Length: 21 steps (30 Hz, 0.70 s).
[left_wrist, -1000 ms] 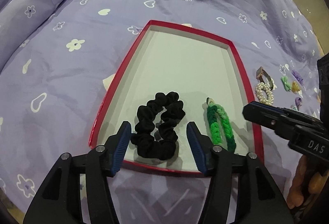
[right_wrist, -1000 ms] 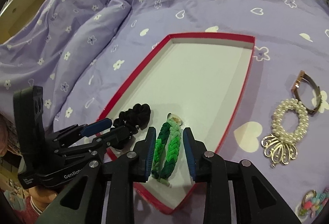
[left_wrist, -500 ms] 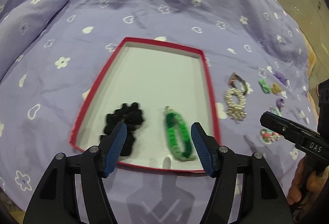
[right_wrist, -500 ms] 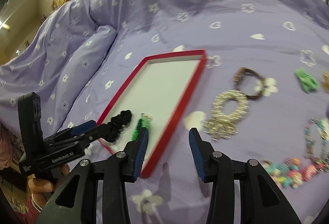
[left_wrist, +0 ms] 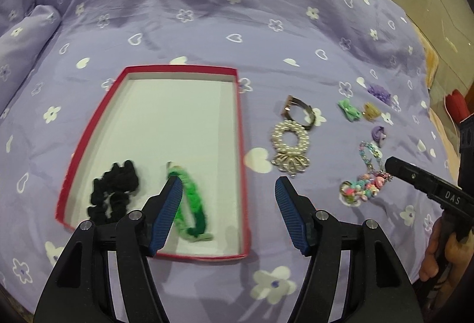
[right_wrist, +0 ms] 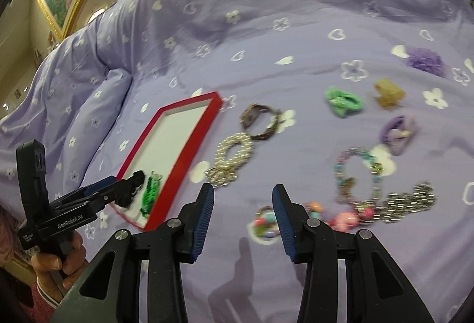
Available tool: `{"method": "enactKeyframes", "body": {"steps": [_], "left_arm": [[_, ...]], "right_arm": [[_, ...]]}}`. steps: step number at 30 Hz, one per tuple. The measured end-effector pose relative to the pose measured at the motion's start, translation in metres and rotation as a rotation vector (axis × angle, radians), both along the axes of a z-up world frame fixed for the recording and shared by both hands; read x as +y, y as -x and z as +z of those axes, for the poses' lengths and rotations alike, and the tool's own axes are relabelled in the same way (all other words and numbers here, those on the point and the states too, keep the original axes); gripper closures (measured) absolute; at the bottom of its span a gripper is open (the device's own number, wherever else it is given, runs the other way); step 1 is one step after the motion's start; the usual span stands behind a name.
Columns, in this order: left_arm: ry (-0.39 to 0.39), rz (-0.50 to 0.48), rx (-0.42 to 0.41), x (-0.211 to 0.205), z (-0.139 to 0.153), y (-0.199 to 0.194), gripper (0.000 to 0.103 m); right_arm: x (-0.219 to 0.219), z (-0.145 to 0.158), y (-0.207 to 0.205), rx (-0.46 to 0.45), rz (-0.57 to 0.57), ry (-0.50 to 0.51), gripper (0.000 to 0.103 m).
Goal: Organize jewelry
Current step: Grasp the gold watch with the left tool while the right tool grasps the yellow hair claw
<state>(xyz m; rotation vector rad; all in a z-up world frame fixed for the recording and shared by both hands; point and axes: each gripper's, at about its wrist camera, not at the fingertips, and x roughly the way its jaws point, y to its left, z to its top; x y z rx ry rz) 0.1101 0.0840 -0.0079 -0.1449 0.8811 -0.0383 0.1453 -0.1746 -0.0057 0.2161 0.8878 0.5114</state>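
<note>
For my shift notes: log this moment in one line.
tray: black scrunchie, green braid inside | left gripper: open, empty | right gripper: open, empty

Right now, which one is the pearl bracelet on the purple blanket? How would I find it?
Find the red-rimmed shallow box with the white floor on the purple flowered blanket. Just outside the box's right edge, next to a brown strap watch, lies the white pearl bead ring. Only it has round white pearls and a silver fan-shaped charm at one end.
</note>
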Motion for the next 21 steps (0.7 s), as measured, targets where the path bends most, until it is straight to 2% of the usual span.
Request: {"method": "enactKeyframes", "body": {"steps": [9,21], "left_arm": [[-0.017,-0.060,0.010,-0.034,-0.004,-0.021,0.038],[-0.055,-0.119,0.013,-0.065,-0.005,-0.074,0.038]], "right_arm": [[-0.046,-0.004,-0.011,0.002,-0.089,0.008,0.060],[-0.079,0.000,-0.049,-0.039,-0.152,0.075,0.060]]}}
